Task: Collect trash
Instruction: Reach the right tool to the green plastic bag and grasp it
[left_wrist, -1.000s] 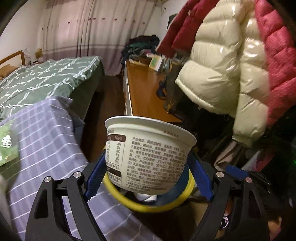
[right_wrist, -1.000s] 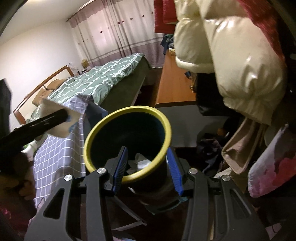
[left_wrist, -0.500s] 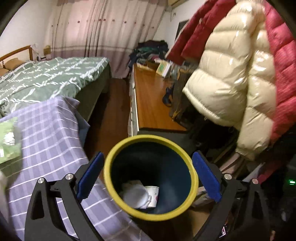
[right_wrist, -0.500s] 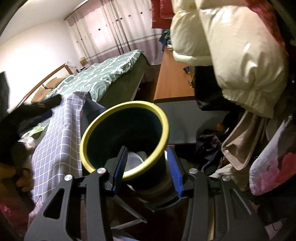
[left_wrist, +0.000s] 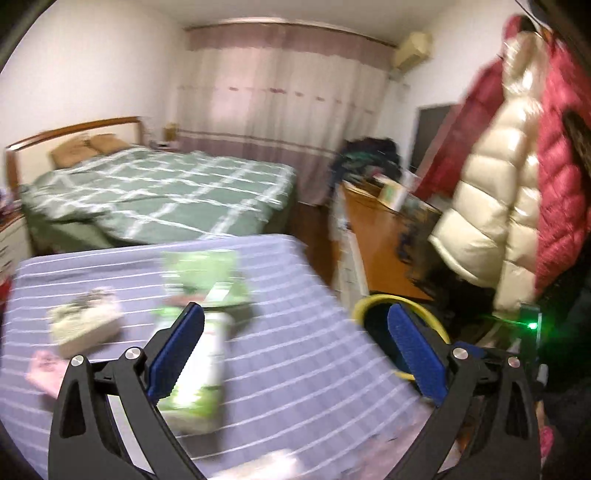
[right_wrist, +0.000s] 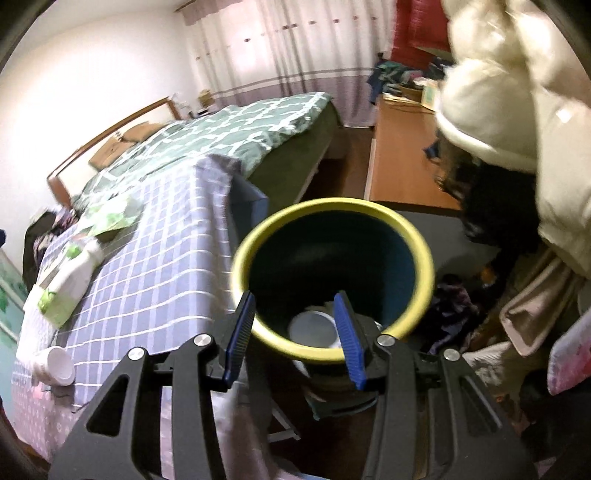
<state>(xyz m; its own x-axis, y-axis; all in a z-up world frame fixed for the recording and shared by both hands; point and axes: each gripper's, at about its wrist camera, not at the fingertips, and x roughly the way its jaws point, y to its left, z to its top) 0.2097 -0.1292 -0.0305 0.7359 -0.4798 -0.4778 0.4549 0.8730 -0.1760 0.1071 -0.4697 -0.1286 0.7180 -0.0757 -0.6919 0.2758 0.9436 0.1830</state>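
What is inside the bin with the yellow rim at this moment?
In the right wrist view, the bin holds a white cup lying at the bottom, with something pale behind it. The right gripper clamps the near rim and hides part of the floor; the rest is too dark to tell.

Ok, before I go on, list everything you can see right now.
bin: one, dark blue with yellow rim, beside the checked cloth
tub: one, white, inside the bin
carton: one, green and white, lying on the cloth
packet: one, green, flat behind the carton
cup: one, white, on its side near the cloth's edge
checked cloth: one, lilac
bed: one, green cover, behind
cream jacket: one, hanging right
red jacket: one, beside it
left claw: open, jaws just been opening, nothing gripped
right claw: shut on the bin
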